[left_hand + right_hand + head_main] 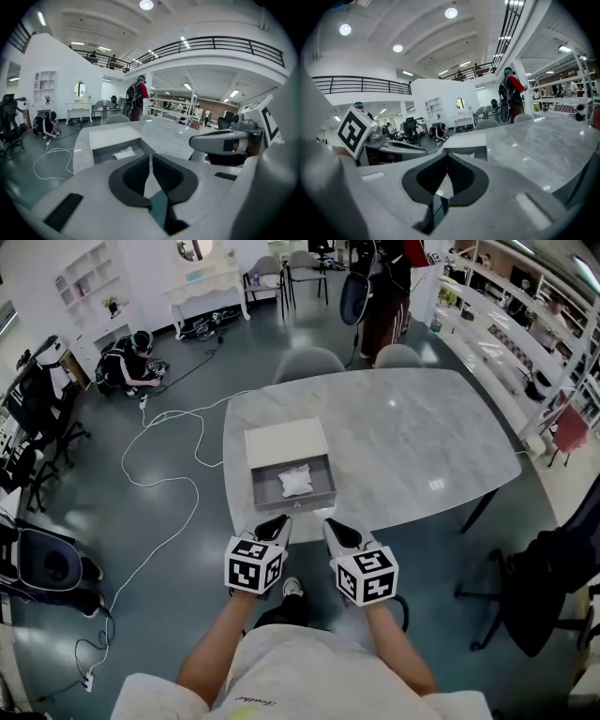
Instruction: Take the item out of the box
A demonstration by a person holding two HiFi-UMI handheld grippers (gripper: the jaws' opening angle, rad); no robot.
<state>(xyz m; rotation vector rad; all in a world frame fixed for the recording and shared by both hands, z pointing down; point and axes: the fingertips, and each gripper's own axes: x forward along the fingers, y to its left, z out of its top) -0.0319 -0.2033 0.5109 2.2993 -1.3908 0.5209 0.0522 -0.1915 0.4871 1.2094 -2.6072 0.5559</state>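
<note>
The left gripper (pixel 275 524) and right gripper (pixel 334 527) hung at the worktop (pixel 412 427) edge, fingers pressed together and empty. One would need to spread before reaching into the open box (pixel 292 502) (a slide-out tray) for the white packet (pixel 296 481) lying inside. The right gripper view showed only the box's front wall, while the head view showed the packet.

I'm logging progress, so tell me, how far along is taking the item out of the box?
Done: the box already sits open on the table, the white item exposed inside. In hand: nothing; left tool and right tool are both shut and empty, near the table's front edge, short of the box. Left: reach in, grip the item, lift it out.
</note>
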